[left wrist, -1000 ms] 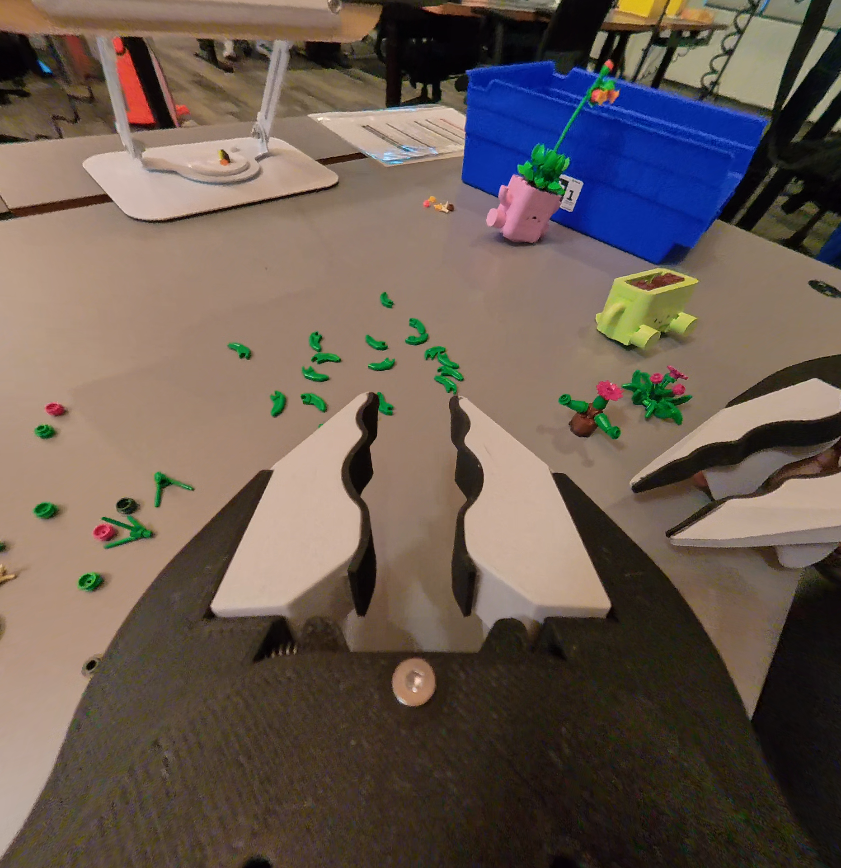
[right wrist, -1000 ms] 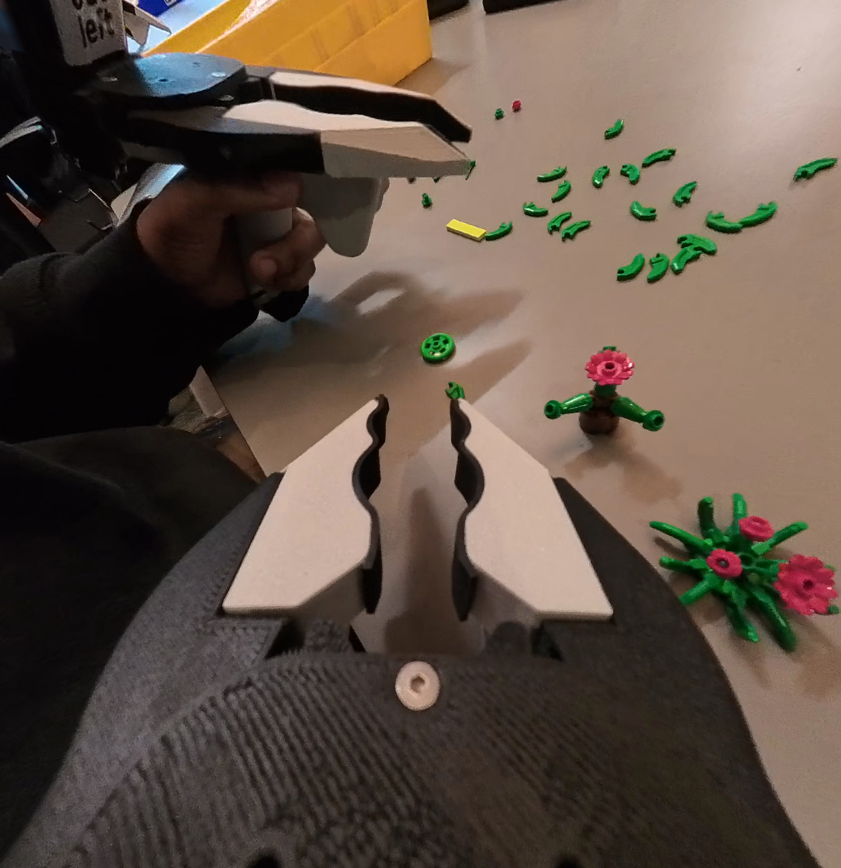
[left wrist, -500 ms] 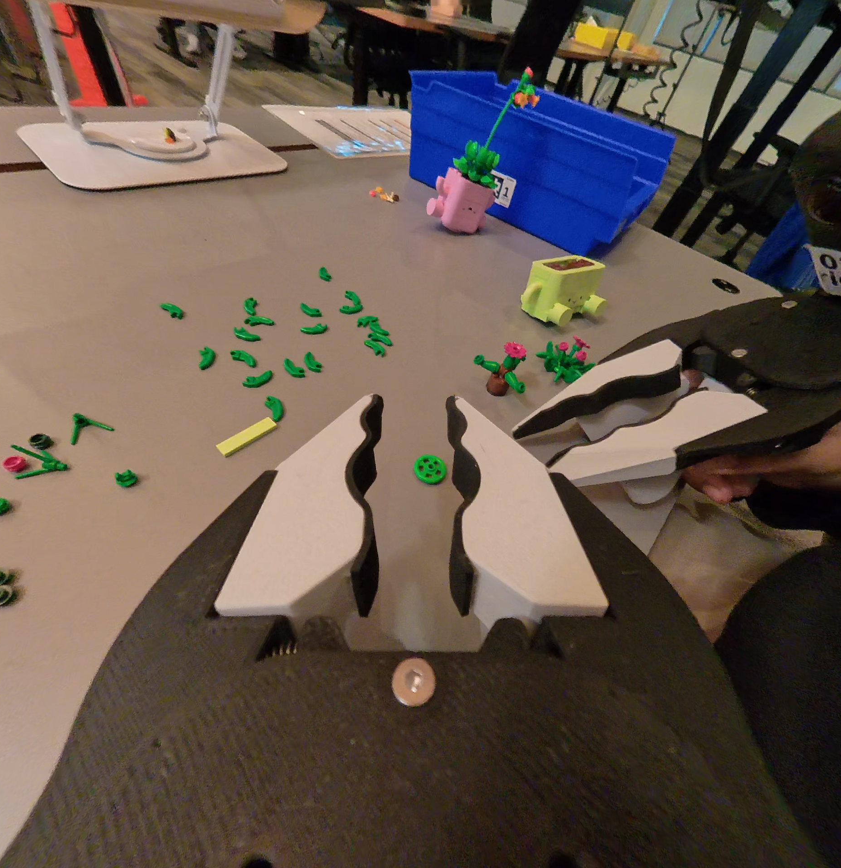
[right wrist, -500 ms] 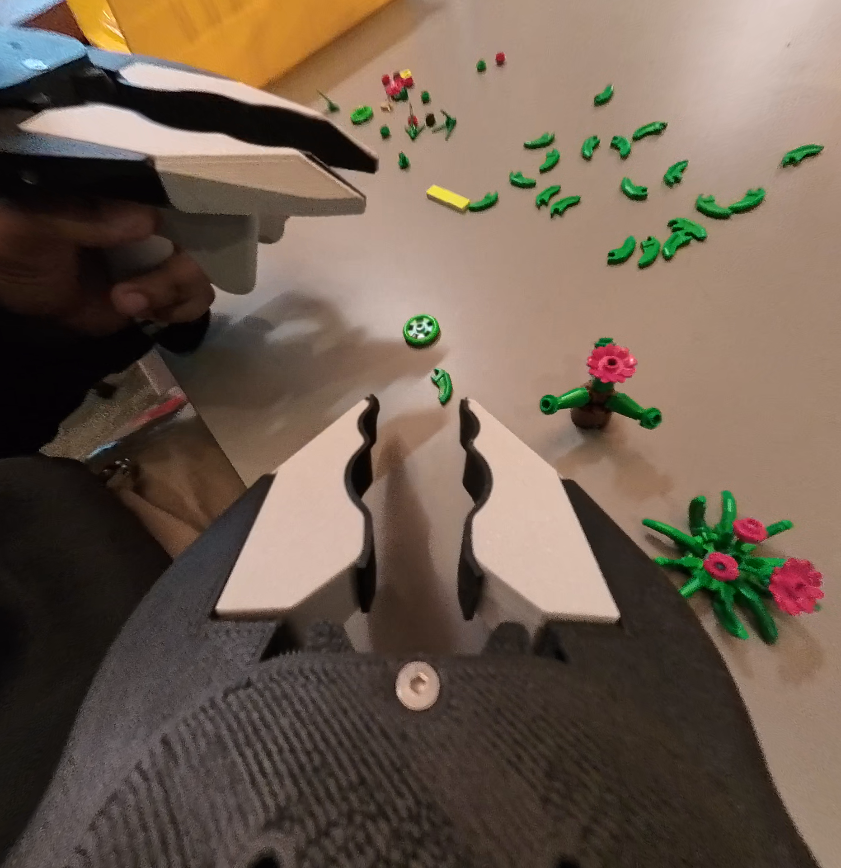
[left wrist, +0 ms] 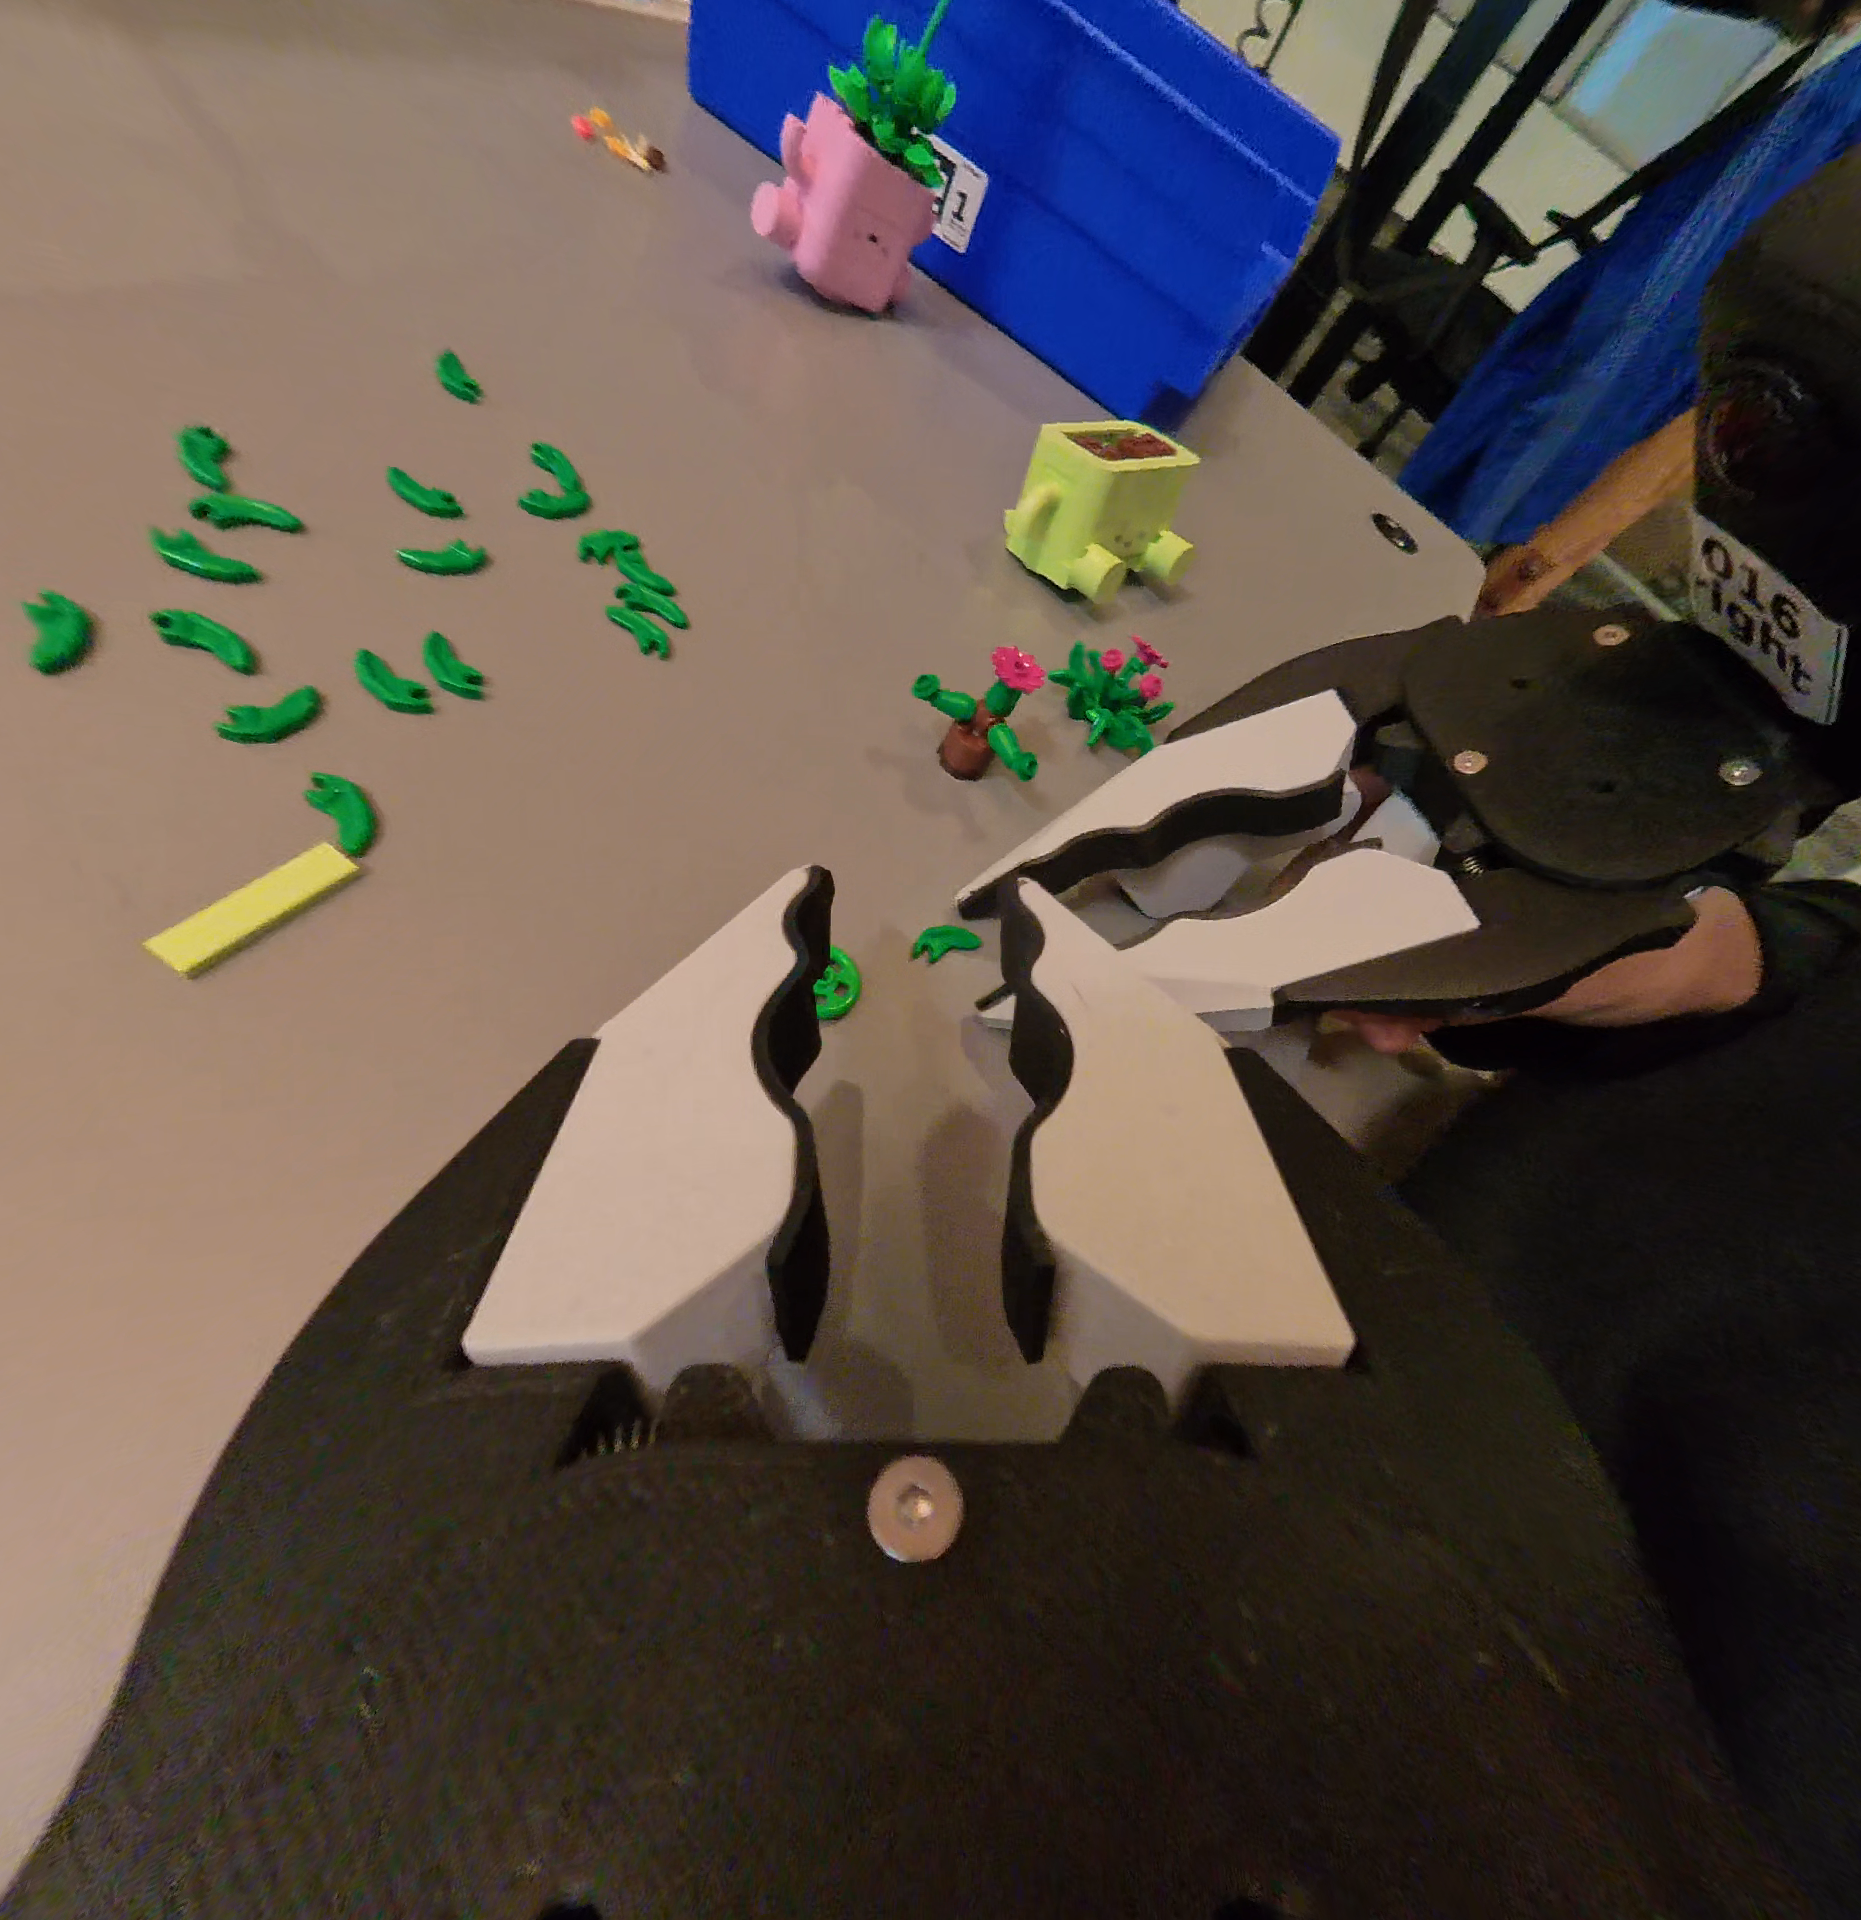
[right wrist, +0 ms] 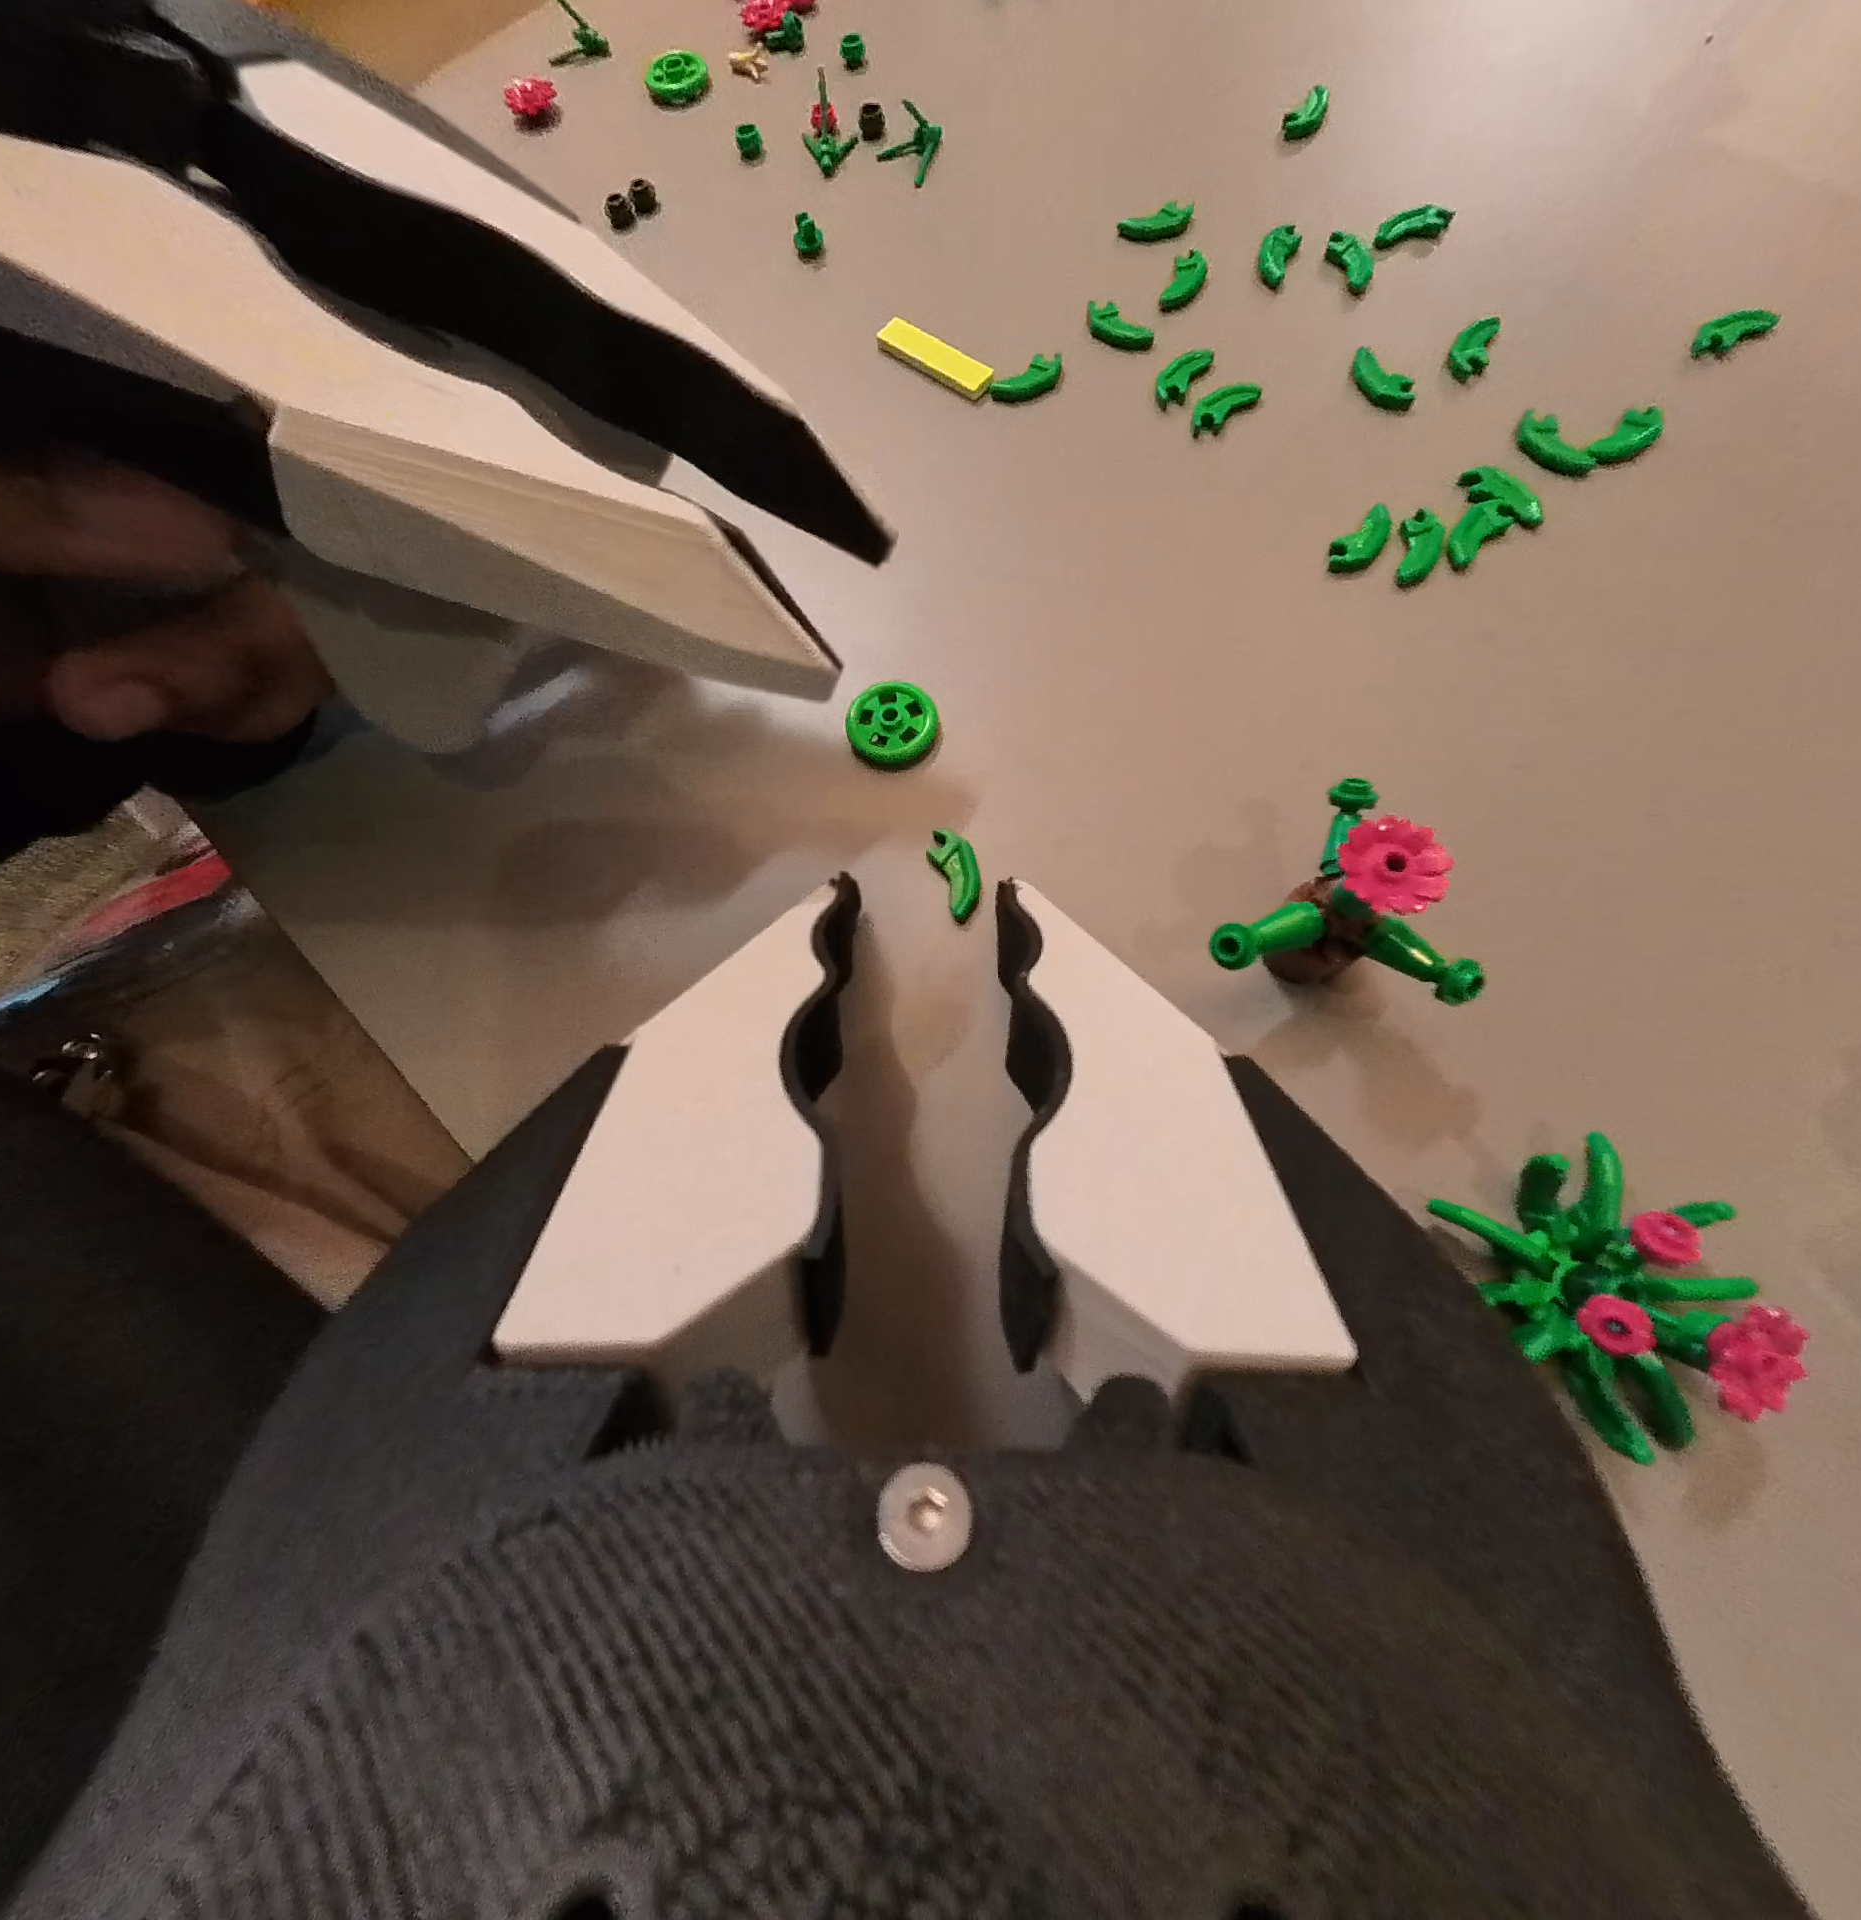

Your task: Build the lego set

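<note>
The right claw (right wrist: 924,883) hovers low over the grey table (right wrist: 1165,675), its two pale, wavy-edged fingers parted by a moderate gap and holding nothing. Just past its tips lies a small curved green leaf piece (right wrist: 955,873), smooth glossy plastic, its long axis running roughly along the line of the fingers and away from the camera, tilted a little leftward at the far end. Slightly farther on sits a round green wheel-like piece (right wrist: 893,724) with small holes, lying flat. The left claw (left wrist: 913,894) reaches in from the other side, likewise parted and empty, its left finger partly hiding that same wheel piece (left wrist: 839,977), with the leaf piece (left wrist: 945,941) just beyond the gap between its tips. To the right of the leaf stands a small brown-based stem with green arms and a pink flower (right wrist: 1347,904), and nearer the camera a spiky green plant cluster with pink blooms (right wrist: 1622,1299). Farther out, many loose curved green leaves (right wrist: 1425,416) lie scattered beside a flat yellow tile (right wrist: 934,356). In the left wrist view, a lime-green block pot (left wrist: 1102,509) and a pink block pot (left wrist: 853,218) with green foliage stand near a blue bin (left wrist: 1113,208).
</note>
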Motion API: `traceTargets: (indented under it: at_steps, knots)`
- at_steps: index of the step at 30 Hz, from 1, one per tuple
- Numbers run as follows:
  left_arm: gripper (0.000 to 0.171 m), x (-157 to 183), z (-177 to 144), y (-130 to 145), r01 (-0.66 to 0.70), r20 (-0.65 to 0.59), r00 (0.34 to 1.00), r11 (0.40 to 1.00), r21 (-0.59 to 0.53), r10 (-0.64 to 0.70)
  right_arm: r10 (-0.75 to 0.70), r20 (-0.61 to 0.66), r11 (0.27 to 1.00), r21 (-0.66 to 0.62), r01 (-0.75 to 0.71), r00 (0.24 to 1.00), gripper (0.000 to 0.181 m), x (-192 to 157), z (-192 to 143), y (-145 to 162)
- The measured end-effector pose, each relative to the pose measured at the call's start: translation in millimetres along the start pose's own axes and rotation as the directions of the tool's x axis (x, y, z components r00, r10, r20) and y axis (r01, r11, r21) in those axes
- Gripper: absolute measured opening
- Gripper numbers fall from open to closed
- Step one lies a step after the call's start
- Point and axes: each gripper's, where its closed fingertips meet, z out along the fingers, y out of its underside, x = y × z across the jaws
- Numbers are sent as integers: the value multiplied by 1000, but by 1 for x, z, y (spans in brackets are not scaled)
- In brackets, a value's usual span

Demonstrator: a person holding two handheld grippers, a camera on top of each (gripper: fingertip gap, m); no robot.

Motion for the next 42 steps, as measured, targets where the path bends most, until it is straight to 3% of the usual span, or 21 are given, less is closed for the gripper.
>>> traceTargets:
  at_steps: [4,13,18,21,27,30,35,39,42]
  knots:
    - [31,0,0,0,18,-18,1000,1000,3,-18,-78,-77,997,-17,77,994,30,10,1,-1]
    - [31,2,0,1,61,-74,995,998,-9,-62,-61,-24,998,-24,61,998,4,5,4,-1]
    - [32,5,2,2,41,-83,996,999,-23,-42,-65,-15,998,-17,65,998,3,3,2,-1]
    - [32,4,0,2,58,-84,995,998,-8,-59,-84,-21,994,74,85,996,3,1,-6,-12]
    - [24,27,-4,0,137,-243,962,990,23,-128,-128,9,935,335,118,992,3,-16,-34,-42]
    - [9,38,-7,-6,184,-315,936,981,54,-158,-152,-4,915,379,142,988,3,-18,-40,-46]
    - [2,41,-11,-10,240,-370,906,970,48,-206,-171,-10,902,400,161,985,3,-21,-43,-49]
    - [1,46,-18,-15,250,-434,878,966,60,-200,-95,85,897,440,48,992,13,-21,-48,-54]
    - [0,50,-21,-15,243,-477,859,969,55,-188,-14,253,900,425,-98,967,18,-23,-50,-54]
